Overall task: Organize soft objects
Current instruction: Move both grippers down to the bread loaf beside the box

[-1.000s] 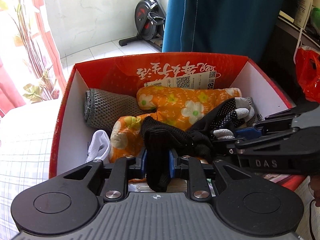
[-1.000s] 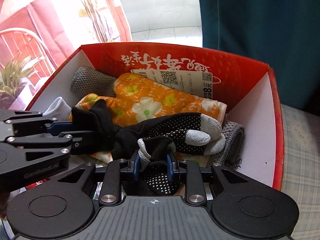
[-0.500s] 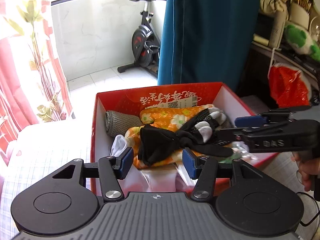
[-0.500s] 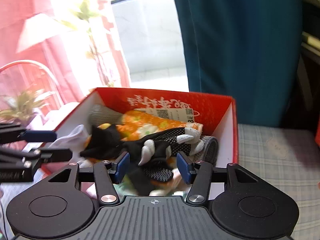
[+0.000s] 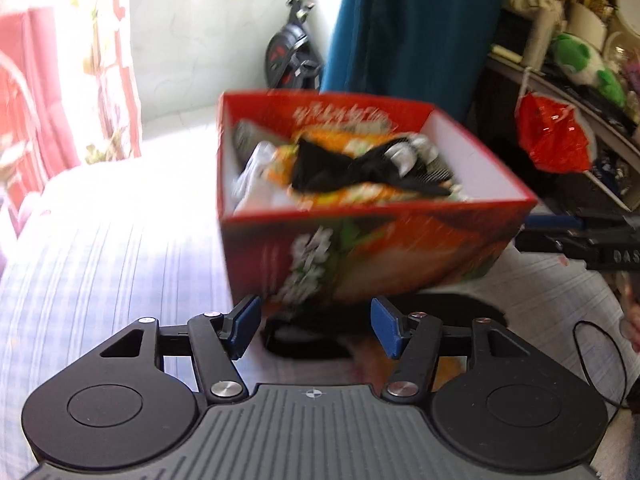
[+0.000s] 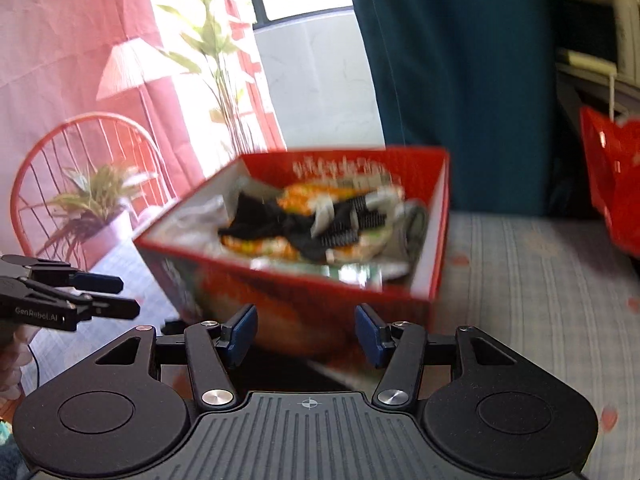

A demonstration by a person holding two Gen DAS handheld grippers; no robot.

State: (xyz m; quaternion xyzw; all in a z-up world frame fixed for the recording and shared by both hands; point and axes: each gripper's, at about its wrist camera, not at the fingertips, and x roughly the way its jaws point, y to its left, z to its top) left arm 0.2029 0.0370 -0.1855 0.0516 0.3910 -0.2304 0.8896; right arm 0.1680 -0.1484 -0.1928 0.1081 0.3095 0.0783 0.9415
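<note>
A red cardboard box (image 5: 360,248) stands on the checked cloth ahead of both grippers; it also shows in the right wrist view (image 6: 304,280). Inside it lie a black glove with grey fingertips (image 5: 360,168) (image 6: 304,220), an orange floral cloth (image 5: 344,196) (image 6: 304,196), a grey knit roll (image 5: 244,136) and a white piece (image 5: 256,184). My left gripper (image 5: 314,328) is open and empty, in front of the box and below its rim. My right gripper (image 6: 306,334) is open and empty, in front of the box's near side. Both views are blurred.
A dark flat object (image 5: 308,344) lies on the cloth just before the box. A red plastic bag (image 5: 552,136) hangs by the shelf at right. A blue curtain (image 5: 412,28), an exercise bike (image 5: 292,56) and a potted plant (image 6: 92,208) stand behind.
Both grippers opened and let go of the black glove, which now lies in the box. Both pulled back and down away from the box.
</note>
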